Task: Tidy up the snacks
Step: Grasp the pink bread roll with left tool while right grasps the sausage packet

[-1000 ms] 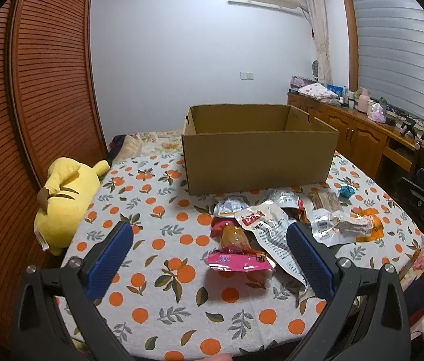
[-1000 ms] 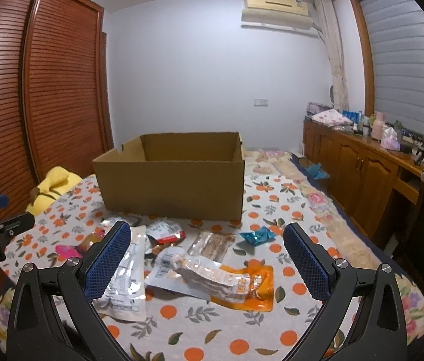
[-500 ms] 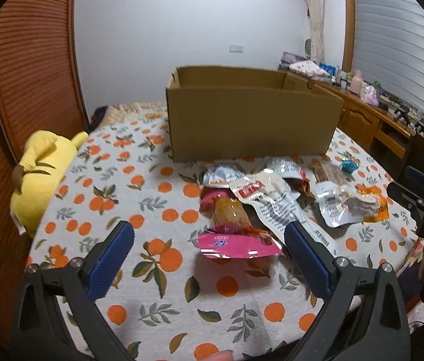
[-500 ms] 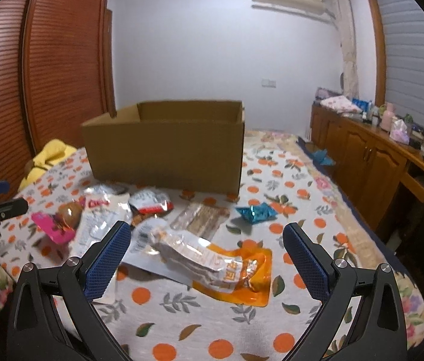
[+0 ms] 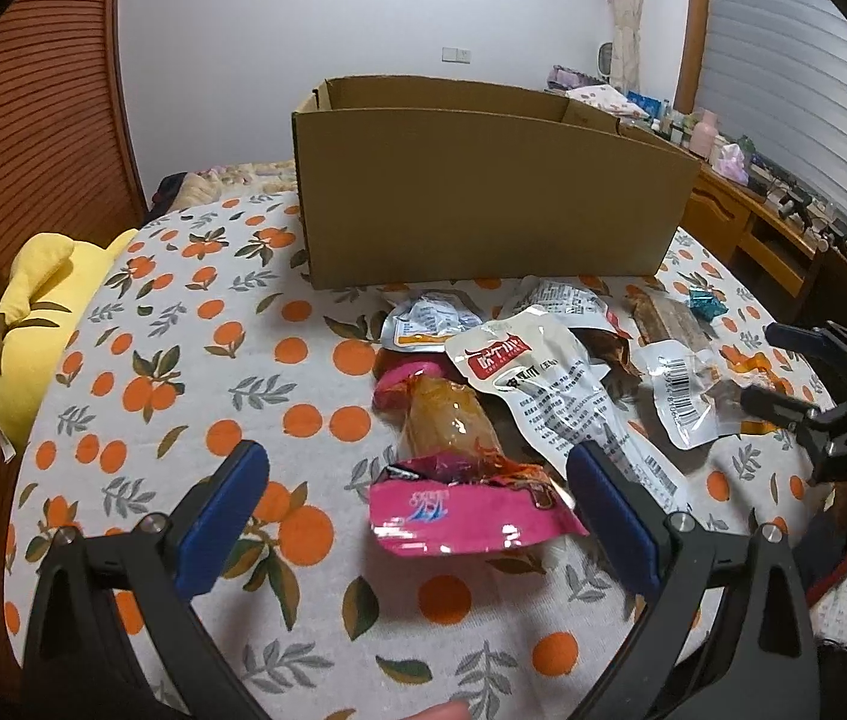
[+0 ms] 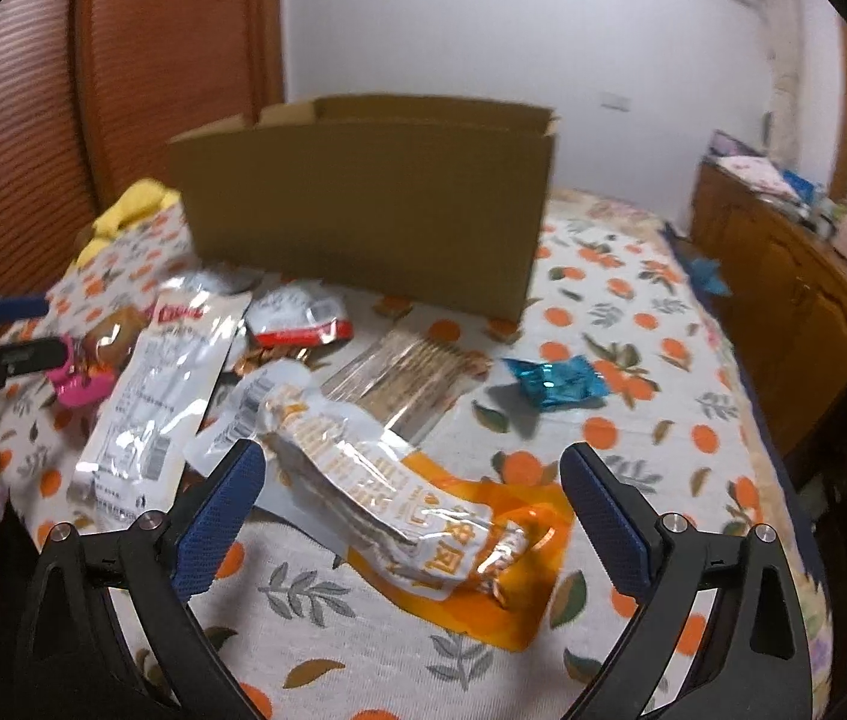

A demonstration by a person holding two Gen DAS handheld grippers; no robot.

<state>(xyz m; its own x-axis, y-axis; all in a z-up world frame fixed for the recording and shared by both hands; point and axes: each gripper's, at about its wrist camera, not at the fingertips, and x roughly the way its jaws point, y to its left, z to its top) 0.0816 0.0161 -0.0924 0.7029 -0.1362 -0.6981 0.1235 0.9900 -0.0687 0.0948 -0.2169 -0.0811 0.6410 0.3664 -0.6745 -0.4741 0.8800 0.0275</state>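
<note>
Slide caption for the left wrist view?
Open left claw above a pink-ended snack pack, cardboard box behind.

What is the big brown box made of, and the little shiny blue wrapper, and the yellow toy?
The big brown box looks like matte corrugated cardboard: plain tan walls, folded flaps. The little shiny blue wrapper seems to be crinkled foil or metallised plastic, since it glints. The yellow toy looks like soft plush fabric, rounded and fuzzy-edged.
</note>
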